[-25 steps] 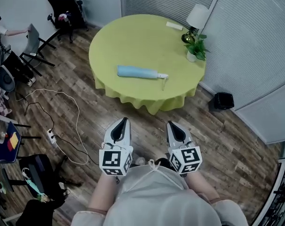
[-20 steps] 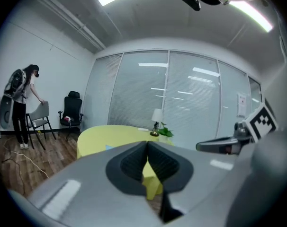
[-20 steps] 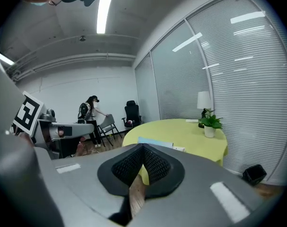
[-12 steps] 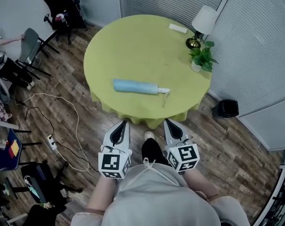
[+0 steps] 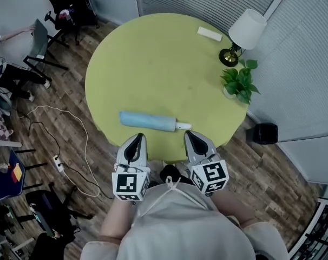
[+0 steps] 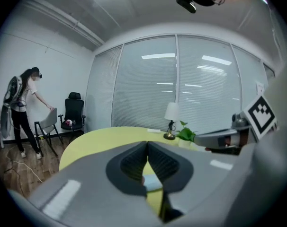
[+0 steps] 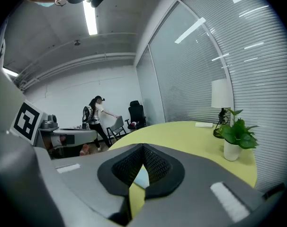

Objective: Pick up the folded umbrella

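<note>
Left gripper (image 5: 139, 137) and right gripper (image 5: 189, 134), both closed tight and empty, hovering at the yellow table's (image 5: 153, 53) near edge, squarely facing the folded umbrella (image 5: 148, 121) lying crosswise just inside it, likely lining up a grab.

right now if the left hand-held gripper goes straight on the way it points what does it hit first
Most likely the folded light-blue umbrella lying near the front edge of the round table: the shut left hand-held gripper points at its body. Depth is unclear.
</note>
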A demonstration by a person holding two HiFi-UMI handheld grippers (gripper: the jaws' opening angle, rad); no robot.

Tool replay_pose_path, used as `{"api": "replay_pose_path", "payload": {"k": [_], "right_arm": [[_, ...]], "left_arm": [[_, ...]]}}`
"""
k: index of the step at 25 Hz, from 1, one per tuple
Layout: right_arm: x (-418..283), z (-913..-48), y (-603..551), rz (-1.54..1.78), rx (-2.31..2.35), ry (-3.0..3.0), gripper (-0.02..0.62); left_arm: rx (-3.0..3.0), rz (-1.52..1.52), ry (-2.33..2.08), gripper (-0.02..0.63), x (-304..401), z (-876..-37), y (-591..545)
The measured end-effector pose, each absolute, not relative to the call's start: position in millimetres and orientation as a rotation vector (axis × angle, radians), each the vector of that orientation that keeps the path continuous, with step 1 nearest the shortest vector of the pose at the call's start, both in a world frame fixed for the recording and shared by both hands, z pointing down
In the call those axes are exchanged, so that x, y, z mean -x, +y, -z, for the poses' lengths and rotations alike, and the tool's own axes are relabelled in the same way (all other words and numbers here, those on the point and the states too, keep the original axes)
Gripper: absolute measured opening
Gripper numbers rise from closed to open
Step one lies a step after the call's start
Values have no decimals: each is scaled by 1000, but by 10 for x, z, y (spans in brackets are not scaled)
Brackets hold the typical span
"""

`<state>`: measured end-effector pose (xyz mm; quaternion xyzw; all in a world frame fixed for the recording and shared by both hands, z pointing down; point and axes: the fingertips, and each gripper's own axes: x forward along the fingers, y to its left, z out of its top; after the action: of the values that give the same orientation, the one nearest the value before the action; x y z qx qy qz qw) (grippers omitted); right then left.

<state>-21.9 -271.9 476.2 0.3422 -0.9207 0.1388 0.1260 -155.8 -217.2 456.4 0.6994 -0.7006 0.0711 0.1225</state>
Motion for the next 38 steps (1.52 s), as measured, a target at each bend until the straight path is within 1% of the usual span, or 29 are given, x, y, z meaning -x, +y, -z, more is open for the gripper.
{"api": "replay_pose_path", "payload": {"k": [3, 4, 7, 10, 14, 17, 21, 25, 30, 32, 33, 38], "right_arm": [[261, -4926, -3004, -428, -973, -2646, 0], [269, -4980, -3071, -442, -967, -2634, 0], [293, -5155, -3208, -485, -957, -2597, 0], [337, -5340, -3293, -522, -962, -2548, 0], [344, -5551, -3358, -596, -1029, -2467, 0], [326, -5660, -3378, -664, -1101, -2412, 0], [278, -5812, -3413, -699, -1172, -2355, 0], [208, -5921, -3418, -732, -1246, -2296, 0], [172, -6002, -3392, -757, -1297, -2249, 0], [170, -6024, -3373, -761, -1304, -2240, 0], [171, -6034, -3366, -763, -1306, -2237, 0], [179, -6066, -3335, -770, -1317, -2228, 0]], "left_arm": [[-2038, -327, -1998, 8, 1614, -4828, -2442], [-2038, -390, -1962, 19, 1629, -4957, -2509], [-2064, -609, -1799, 81, 1655, -5377, -2658], [-2111, -780, -1611, 157, 1697, -5704, -2777], [-2254, -1021, -1340, 275, 1668, -5967, -2906], [-2364, -1225, -1119, 329, 1618, -6137, -2985], [-2436, -1468, -833, 375, 1579, -6468, -3091], [-2434, -1624, -594, 385, 1589, -6807, -3122], [-2392, -1767, -359, 380, 1642, -7153, -3071], [-2389, -1811, -318, 334, 1651, -7226, -3080], [-2391, -1823, -299, 323, 1649, -7246, -3086], [-2374, -1807, -195, 311, 1628, -7294, -3096]]}}
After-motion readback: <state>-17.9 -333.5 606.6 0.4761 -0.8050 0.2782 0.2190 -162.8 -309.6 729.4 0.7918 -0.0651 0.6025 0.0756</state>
